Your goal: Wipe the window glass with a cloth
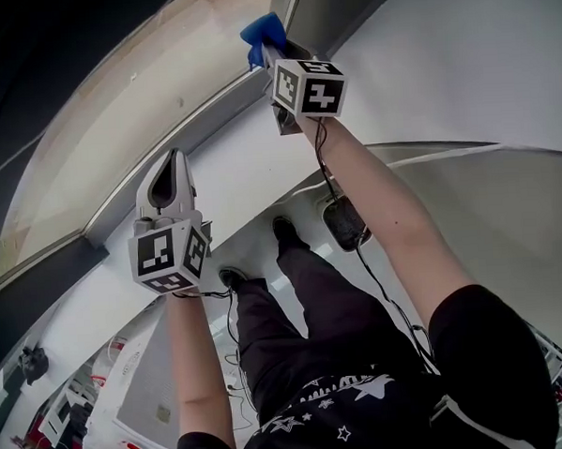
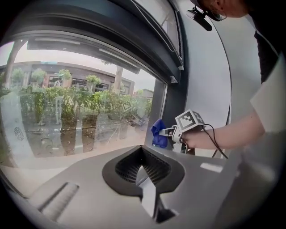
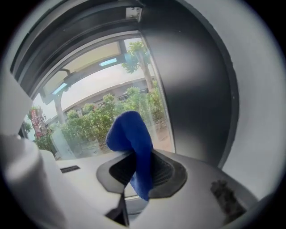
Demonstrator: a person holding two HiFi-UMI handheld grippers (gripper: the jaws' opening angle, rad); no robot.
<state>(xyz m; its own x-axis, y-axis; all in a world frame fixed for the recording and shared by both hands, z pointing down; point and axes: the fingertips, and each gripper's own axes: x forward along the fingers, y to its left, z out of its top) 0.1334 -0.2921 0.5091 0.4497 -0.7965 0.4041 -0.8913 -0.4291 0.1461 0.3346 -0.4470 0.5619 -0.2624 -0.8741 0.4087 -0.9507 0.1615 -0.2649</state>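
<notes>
The window glass point(image 1: 116, 115) fills the upper left of the head view, with trees and a building behind it point(image 2: 80, 112). My right gripper point(image 1: 270, 49) is raised to the pane's right edge, beside the dark upright frame point(image 3: 196, 89), and is shut on a blue cloth point(image 1: 261, 30). In the right gripper view the blue cloth point(image 3: 134, 143) stands up between the jaws and hangs down in front of the glass point(image 3: 111, 103). The left gripper view shows the same cloth point(image 2: 157, 133) against the frame. My left gripper point(image 1: 172, 168) is lower, near the sill, shut and holding nothing point(image 2: 143, 172).
A grey window sill and frame rail point(image 1: 165, 155) runs under the glass. A white wall point(image 1: 460, 59) lies to the right. Below are the person's legs and shoes point(image 1: 286, 233), a black box point(image 1: 345, 220) on a cable, and clutter on the floor point(image 1: 75, 408).
</notes>
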